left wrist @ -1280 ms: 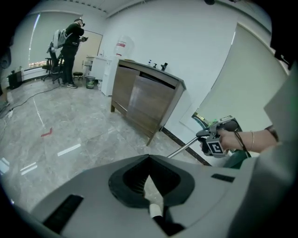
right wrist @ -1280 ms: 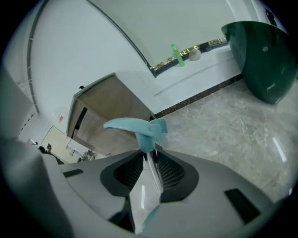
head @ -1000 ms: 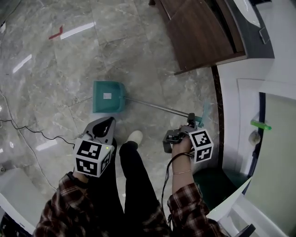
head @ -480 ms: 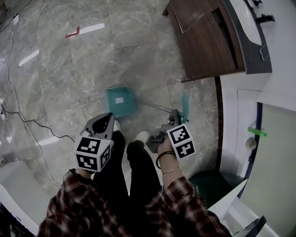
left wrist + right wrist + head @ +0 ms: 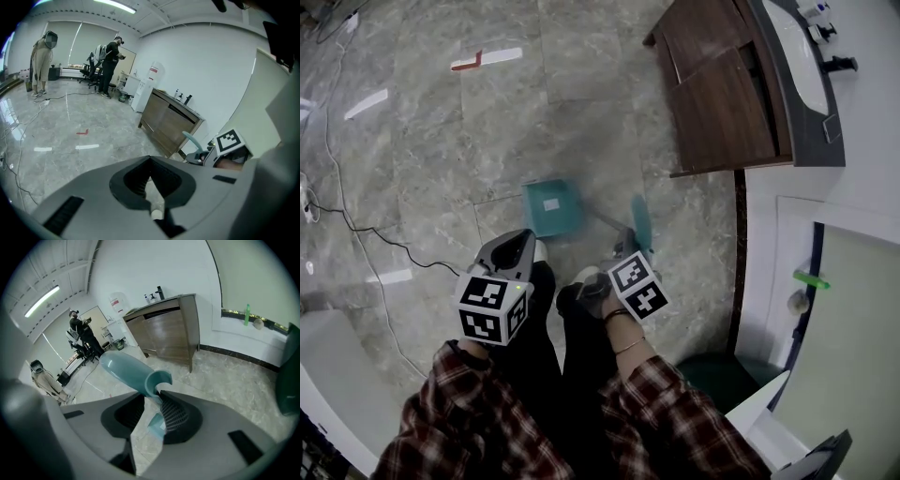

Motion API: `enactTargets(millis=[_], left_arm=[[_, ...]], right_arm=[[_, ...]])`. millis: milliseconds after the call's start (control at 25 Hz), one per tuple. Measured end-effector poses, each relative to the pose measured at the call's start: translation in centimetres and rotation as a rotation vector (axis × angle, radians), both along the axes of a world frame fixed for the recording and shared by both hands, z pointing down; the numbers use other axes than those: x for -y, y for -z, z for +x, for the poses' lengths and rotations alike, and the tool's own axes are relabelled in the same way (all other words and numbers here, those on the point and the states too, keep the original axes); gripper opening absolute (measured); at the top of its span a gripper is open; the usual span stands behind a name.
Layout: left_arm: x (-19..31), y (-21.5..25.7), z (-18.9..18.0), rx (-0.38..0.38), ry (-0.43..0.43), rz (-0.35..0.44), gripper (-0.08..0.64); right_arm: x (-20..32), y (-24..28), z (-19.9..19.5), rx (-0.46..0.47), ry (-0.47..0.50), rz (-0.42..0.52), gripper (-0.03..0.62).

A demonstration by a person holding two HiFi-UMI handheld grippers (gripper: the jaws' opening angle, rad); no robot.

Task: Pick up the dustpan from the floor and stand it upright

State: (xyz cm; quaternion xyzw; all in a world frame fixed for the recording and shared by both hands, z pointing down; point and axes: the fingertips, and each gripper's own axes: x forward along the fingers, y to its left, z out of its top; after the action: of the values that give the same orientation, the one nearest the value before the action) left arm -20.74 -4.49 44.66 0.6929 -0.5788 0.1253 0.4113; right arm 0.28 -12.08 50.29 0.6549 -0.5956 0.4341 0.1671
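Note:
The teal dustpan (image 5: 553,208) rests with its pan on the grey floor, just ahead of the person's shoes. Its thin metal pole rises to the right, up to the teal handle (image 5: 641,225). My right gripper (image 5: 623,253) is shut on that handle; in the right gripper view the handle (image 5: 126,369) sticks out past the right gripper (image 5: 157,394), pinched between its jaws. My left gripper (image 5: 516,251) hangs left of the pan, apart from it. In the left gripper view the left gripper (image 5: 150,159) has its tips together and holds nothing.
A brown wooden cabinet (image 5: 722,84) stands at the upper right, and a dark green bin (image 5: 722,370) sits at the lower right by the white wall. A black cable (image 5: 384,246) runs across the floor on the left. Red tape (image 5: 467,64) marks the floor. People stand far off (image 5: 110,65).
My right gripper has swung left and upward with the handle, so the pole now stands steeper. The left gripper has risen a little. The view has shifted toward the pan.

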Motion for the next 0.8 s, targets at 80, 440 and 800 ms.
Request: enactTargets(millis=[80,440,800], left_arm=[[-0.3,0.7,-0.2,0.001,0.003,0.010,0.002],[-1.1,3.5,0.2,0.010,-0.019,0.044,0.002],[-0.2,4.3,1.9,0.017,-0.064,0.053,0.002]], right_arm=[[-0.9,-0.1,-0.1,-0.026,0.017,-0.016,0.098],[-2.9,-1.7,0.4,-0.069,0.095,-0.106,0.098],[-4.8,-2.1,-0.7,-0.018,0.147,-0.146,0.098]])
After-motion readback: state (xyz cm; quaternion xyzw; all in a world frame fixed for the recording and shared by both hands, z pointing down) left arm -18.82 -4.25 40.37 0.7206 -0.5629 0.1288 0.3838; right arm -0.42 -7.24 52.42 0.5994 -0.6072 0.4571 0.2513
